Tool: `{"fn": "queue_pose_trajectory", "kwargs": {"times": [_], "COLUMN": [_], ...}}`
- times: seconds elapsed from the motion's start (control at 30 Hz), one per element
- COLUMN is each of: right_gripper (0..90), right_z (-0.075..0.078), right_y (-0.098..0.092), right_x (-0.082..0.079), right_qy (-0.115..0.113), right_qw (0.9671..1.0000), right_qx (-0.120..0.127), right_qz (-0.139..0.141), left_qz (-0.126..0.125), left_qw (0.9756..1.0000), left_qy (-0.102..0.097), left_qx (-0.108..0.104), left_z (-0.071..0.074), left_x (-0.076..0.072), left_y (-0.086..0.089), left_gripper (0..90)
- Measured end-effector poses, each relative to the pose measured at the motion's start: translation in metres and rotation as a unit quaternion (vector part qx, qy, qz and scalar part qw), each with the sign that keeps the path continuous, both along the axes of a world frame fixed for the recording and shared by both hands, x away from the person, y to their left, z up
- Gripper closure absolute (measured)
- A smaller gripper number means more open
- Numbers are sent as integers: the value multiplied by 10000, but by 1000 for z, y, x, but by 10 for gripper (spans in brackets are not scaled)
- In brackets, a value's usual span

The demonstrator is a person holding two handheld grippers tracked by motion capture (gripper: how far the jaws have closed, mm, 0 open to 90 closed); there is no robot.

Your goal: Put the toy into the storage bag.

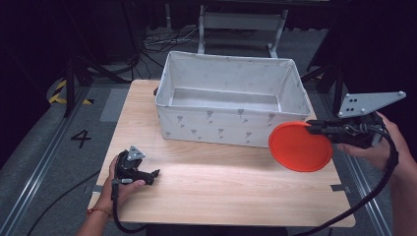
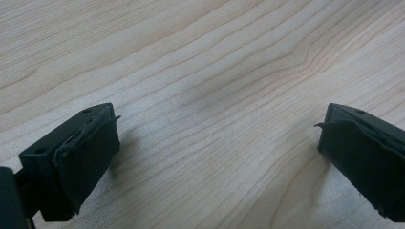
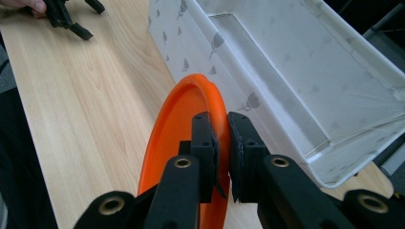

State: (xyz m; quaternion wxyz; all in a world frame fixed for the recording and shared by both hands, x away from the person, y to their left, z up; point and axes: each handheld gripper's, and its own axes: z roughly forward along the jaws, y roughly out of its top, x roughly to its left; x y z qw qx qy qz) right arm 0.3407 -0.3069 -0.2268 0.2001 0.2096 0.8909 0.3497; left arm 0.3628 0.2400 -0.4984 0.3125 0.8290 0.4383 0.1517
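A wooden table (image 1: pixel 206 182) carries a white fabric bin (image 1: pixel 231 98) printed with small grey motifs at its far side. At right, the right gripper (image 1: pixel 314 129) clamps an orange plate's (image 1: pixel 300 146) rim, raised just beside the bin's near right corner. Near left, the left gripper (image 1: pixel 155 173) rests jaws apart. A floor marking reads "4" (image 1: pixel 81 138).

a dark grey floor (image 1: pixel 49 142) marked with a black numeral "4" (image 1: pixel 81 138), tangled black cables (image 1: pixel 167 42) beyond
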Motion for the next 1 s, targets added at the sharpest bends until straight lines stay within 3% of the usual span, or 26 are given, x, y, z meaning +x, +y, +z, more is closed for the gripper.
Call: {"fn": "queue_pose_trajectory", "kwargs": {"times": [0.3,1.0], "right_gripper": [821,821], "right_z": [21,64], "right_y": [8,13], "right_x": [10,53], "right_qy": [-19,-308], "right_qw": [9996,9994], "right_qx": [-169,-177], "right_qz": [211,-38], "left_qz": [-2,-2], "left_qw": [10000,10000], "left_qy": [-13,-12], "left_qx": [10,10], "left_z": [0,0], "left_x": [0,0], "left_y": [0,0], "left_gripper": [6,6]}}
